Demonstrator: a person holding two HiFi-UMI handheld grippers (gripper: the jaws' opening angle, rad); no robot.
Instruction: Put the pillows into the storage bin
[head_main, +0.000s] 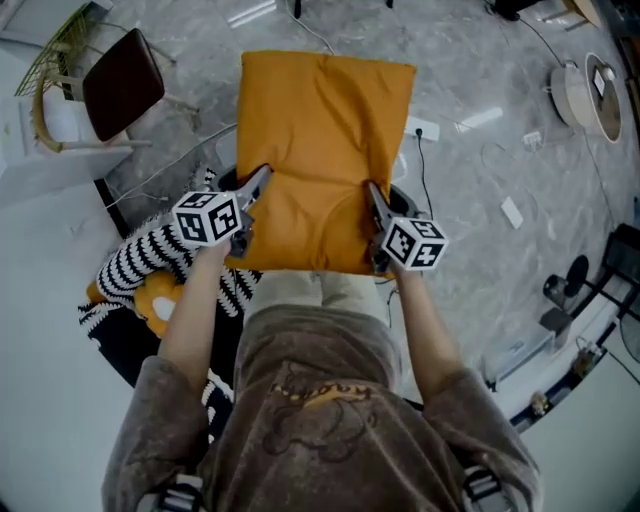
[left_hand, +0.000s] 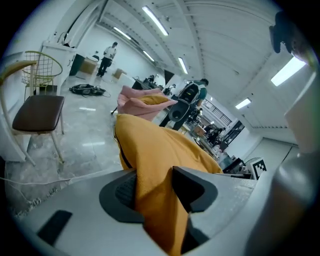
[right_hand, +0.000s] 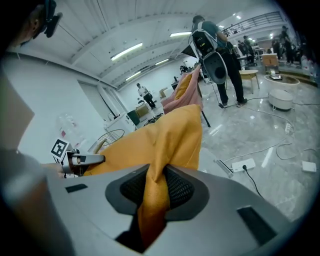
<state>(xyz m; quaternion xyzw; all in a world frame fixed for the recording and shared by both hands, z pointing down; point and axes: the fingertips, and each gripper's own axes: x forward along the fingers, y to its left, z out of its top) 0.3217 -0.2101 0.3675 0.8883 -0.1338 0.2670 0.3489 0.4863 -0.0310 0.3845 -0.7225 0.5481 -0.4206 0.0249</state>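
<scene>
An orange pillow hangs spread out in front of me, held by its near edge. My left gripper is shut on the pillow's left side, and my right gripper is shut on its right side. In the left gripper view a fold of orange fabric is pinched between the pads. The right gripper view shows the same cloth squeezed between the ribbed pads. A dark rim peeks out under the pillow; I cannot tell if it is the bin. A black-and-white striped pillow lies on the floor at my left.
A brown-seated wire chair stands at the far left. A white power strip and cables lie on the marble floor to the right of the pillow. A round white device sits at the far right. A person stands in the background.
</scene>
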